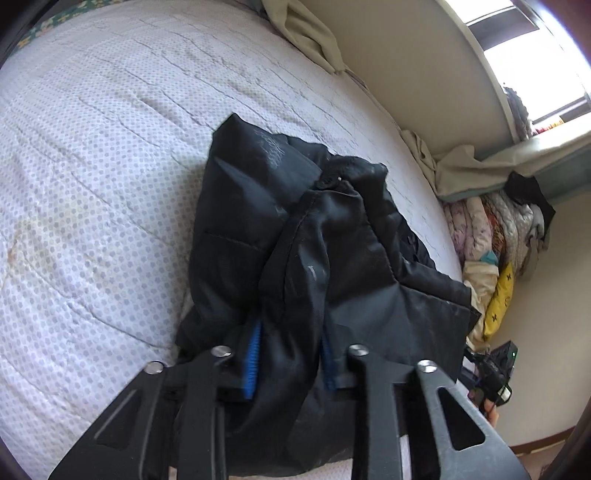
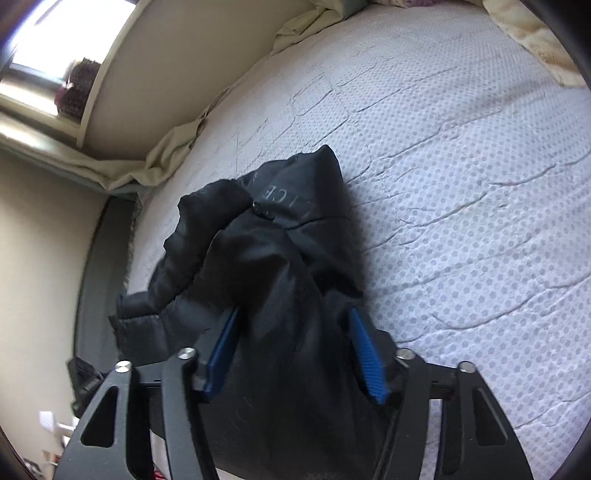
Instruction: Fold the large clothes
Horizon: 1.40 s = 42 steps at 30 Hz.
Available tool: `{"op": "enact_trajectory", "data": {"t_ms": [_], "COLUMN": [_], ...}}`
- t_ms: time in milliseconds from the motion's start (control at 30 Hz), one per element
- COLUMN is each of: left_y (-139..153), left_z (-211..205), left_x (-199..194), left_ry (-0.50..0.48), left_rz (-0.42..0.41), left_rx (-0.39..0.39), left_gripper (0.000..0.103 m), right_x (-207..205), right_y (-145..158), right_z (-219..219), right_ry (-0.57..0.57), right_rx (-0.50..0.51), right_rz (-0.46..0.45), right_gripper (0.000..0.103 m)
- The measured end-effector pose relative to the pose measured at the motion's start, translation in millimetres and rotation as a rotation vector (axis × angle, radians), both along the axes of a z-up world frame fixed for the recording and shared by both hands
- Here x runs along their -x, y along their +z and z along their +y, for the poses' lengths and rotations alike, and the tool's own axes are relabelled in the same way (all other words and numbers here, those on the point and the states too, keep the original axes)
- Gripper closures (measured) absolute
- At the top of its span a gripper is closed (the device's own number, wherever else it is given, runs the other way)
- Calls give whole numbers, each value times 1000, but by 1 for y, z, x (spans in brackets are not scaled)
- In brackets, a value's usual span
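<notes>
Here a black jacket (image 1: 295, 229) lies bunched up on a bed (image 1: 92, 166). The jacket is puffy and a bit shiny, with stitched lines across it and soft, deep folds. Faded pale letters show on the far part. A small round snap (image 1: 327, 181) sits near the top of the heap. The bed cover is white with tiny gray dots, and it has many thin wrinkles.

The left gripper (image 1: 290, 354) points down at a slant over the near end of the jacket. Its arms are flat black metal with silver round bolts, and its pads (image 1: 252, 363) are blue and ribbed. The pads press on a thick fold of black cloth from both sides, so it is gripping the jacket. The rest of the jacket spreads away in front of it and off to its right.

The right gripper (image 2: 295, 354) also tilts down at the jacket. Its blue pads (image 2: 367, 360) stand wider apart, with a fat bunch of cloth filling the space between them and touching both, so it holds the jacket too. The jacket heaps up just ahead of it and spills to its left, toward the bed's edge.

Beyond the bed are a cream wall (image 1: 406, 55), crumpled pale sheets (image 1: 310, 33) and a bright window (image 1: 532, 48).
</notes>
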<state>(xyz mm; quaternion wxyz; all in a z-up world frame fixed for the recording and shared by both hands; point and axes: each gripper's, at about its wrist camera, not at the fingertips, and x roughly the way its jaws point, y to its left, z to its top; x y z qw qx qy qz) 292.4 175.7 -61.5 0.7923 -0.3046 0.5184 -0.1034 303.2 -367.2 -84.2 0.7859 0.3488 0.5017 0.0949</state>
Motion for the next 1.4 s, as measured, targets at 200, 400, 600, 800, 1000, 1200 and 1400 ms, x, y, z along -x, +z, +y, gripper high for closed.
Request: {"op": "enact_trajectory", "data": {"t_ms": [200, 400, 600, 800, 1000, 1200, 1400], "left_y": [1, -11, -30, 30, 71, 43, 4], "left_z": [-1, 10, 15, 24, -14, -65, -49], "left_x": [17, 23, 21, 38, 42, 5, -21], "left_ry": [-16, -5, 41, 101, 33, -68, -21], "left_rz": [35, 56, 96, -69, -274, -230, -98], "left_rx": [-42, -37, 9, -168, -248, -292, -382], "left_gripper": [81, 79, 67, 61, 48, 48, 71], "right_x": [10, 21, 14, 30, 45, 19, -10], "right_y": [6, 4, -26, 0, 75, 67, 34], "right_z": [5, 8, 14, -8, 21, 74, 90], "right_ry": [50, 36, -11, -101, -112, 122, 155], "right_rx": [50, 72, 119, 75, 444, 445, 634], "right_rz": [22, 29, 86, 70, -190, -228, -172], "right_gripper": [79, 78, 46, 37, 46, 92, 97]}}
